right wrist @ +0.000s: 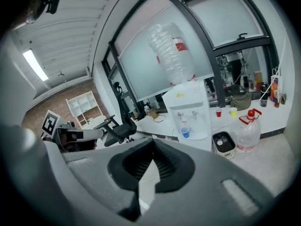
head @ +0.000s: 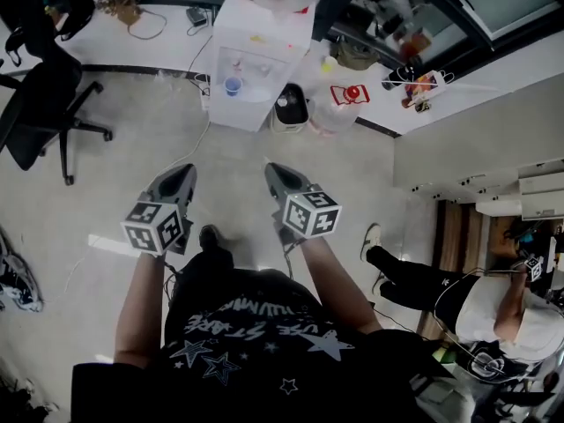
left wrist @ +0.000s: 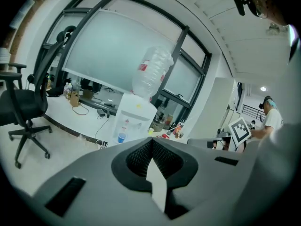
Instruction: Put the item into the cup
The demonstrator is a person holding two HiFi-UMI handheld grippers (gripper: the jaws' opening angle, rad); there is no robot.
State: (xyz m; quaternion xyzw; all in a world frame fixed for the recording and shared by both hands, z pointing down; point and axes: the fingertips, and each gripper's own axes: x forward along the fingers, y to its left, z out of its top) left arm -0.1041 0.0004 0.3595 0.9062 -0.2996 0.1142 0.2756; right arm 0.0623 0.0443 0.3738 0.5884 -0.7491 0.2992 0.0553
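Observation:
A small blue cup (head: 233,85) stands in the tap bay of a white water dispenser (head: 256,60) ahead of me on the far side of the floor. The blue cup (left wrist: 122,137) shows in the left gripper view and again, as the blue cup (right wrist: 185,132), in the right gripper view. My left gripper (head: 185,171) and right gripper (head: 274,169) are held side by side at waist height, pointing at the dispenser and well short of it. Both are shut, jaws pressed together with nothing between them. I cannot make out any loose item that goes with the cup.
A black office chair (head: 42,104) stands at the left. Beside the dispenser sit a black bin (head: 291,106) and a clear jug with a red cap (head: 345,102). Another person (head: 493,311) with a gripper is at the lower right. A red cup (right wrist: 217,113) and yellow cup (right wrist: 233,111) sit on the counter.

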